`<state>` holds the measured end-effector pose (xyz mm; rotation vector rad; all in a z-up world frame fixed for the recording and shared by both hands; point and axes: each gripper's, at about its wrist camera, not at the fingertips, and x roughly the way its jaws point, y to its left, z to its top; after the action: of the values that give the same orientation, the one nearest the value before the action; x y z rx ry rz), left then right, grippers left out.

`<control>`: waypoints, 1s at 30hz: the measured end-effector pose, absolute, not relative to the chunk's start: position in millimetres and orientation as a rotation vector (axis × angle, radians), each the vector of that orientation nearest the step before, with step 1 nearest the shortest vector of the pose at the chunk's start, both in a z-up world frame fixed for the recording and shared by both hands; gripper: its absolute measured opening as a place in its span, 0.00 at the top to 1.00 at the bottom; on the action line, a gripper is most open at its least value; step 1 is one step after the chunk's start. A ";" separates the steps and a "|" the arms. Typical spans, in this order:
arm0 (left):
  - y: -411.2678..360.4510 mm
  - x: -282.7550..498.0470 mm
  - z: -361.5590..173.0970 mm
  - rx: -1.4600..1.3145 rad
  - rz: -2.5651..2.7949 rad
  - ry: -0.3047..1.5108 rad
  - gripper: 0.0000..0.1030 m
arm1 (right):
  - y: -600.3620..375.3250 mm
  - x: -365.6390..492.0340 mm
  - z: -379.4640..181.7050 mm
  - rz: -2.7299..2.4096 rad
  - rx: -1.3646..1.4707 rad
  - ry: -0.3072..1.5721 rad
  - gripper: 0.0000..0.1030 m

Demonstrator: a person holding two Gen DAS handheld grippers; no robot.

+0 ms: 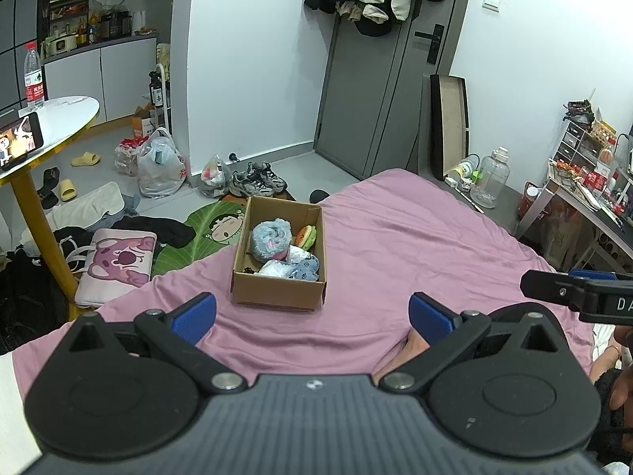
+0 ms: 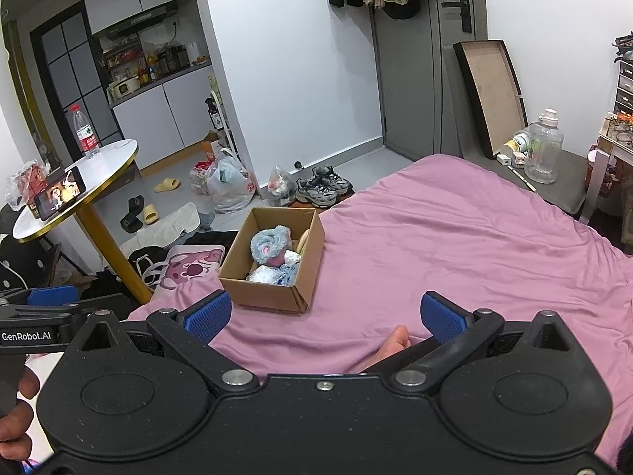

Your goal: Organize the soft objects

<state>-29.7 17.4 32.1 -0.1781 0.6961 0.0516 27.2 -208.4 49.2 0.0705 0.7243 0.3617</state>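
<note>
Both tongs, left (image 1: 312,318) and right (image 2: 326,316), hovered spread and empty over the pink bed (image 1: 395,237); soft toys (image 1: 271,239) lay in the cardboard box (image 1: 277,297), sorting seemingly finished, nothing loose left to grasp

A: The cardboard box (image 1: 277,289) looks matt and brown; inside it, a fluffy grey plush (image 1: 271,242) and crinkly plastic wrap (image 1: 273,268).

B: Beneath the box, the pink bedsheet (image 1: 395,245) is soft, creased cloth. The gripper pads (image 2: 209,314) are blue, textured rubber.
</note>
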 end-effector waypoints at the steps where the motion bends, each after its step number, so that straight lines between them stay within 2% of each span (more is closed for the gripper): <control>1: 17.6 -29.5 32.2 -0.178 0.052 0.697 0.00 | -208.7 27.1 49.0 0.361 0.070 0.724 0.00; 30: 18.2 -32.6 31.1 -0.176 0.055 0.701 0.00 | -212.0 24.7 42.5 0.359 0.066 0.732 0.00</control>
<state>-32.6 18.2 31.1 -0.1756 0.7009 0.0553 24.7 -212.0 42.5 0.0658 0.7323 0.3587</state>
